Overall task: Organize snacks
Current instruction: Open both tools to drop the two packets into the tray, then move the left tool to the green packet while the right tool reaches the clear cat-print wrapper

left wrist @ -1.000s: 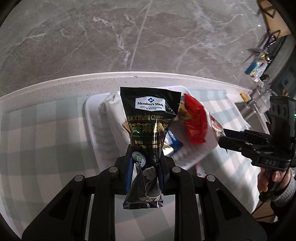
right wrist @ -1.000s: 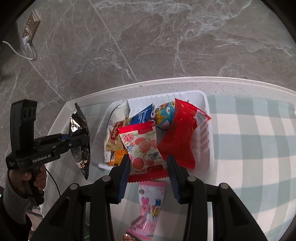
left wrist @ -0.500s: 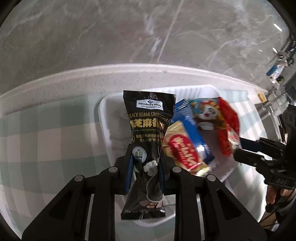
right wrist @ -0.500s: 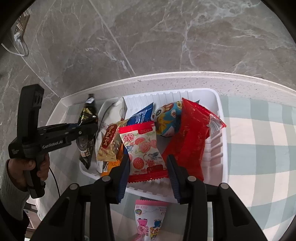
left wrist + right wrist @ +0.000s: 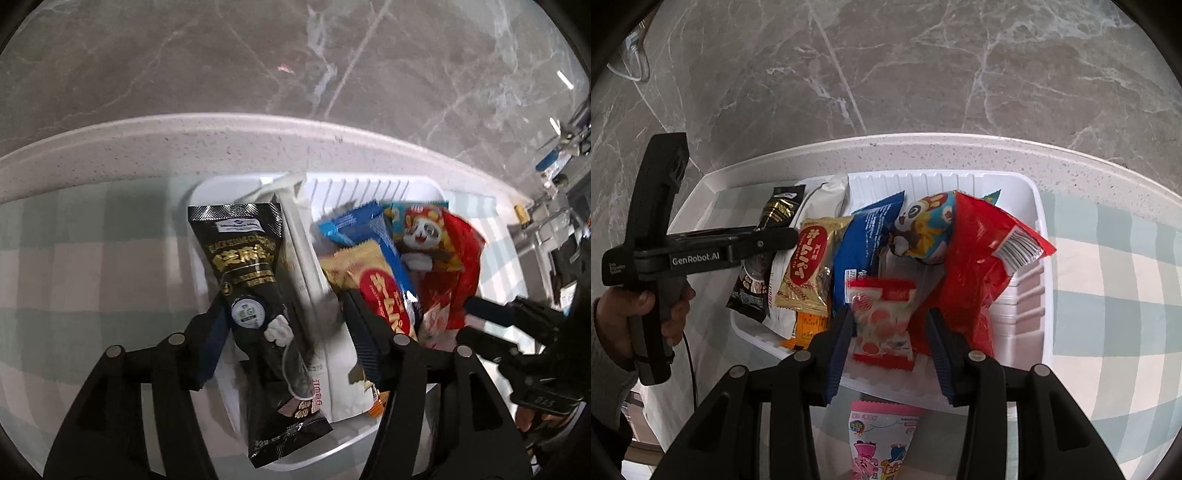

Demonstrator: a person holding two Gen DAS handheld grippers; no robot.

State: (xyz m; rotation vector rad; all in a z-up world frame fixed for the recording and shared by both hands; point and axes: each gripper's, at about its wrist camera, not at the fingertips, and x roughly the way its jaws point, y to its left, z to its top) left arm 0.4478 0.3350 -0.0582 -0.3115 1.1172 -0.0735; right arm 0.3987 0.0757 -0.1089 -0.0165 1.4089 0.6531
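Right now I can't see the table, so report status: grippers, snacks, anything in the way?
Left hand-held gripper open, black packet released. Right hand-held gripper open, strawberry packet dropping in tray. Pink packet outside.

A green-and-white checked cloth (image 5: 92, 258) covers the surface, whose pale speckled edge (image 5: 960, 151) curves past the cloth's far border. Beyond it lies a floor (image 5: 923, 66) of grey marble tiles with white veins and thin seams. At the upper left of the right wrist view, a white cable (image 5: 631, 62) loops over the tiles. At the far right of the left wrist view, small clutter (image 5: 554, 166) is too blurred to identify.
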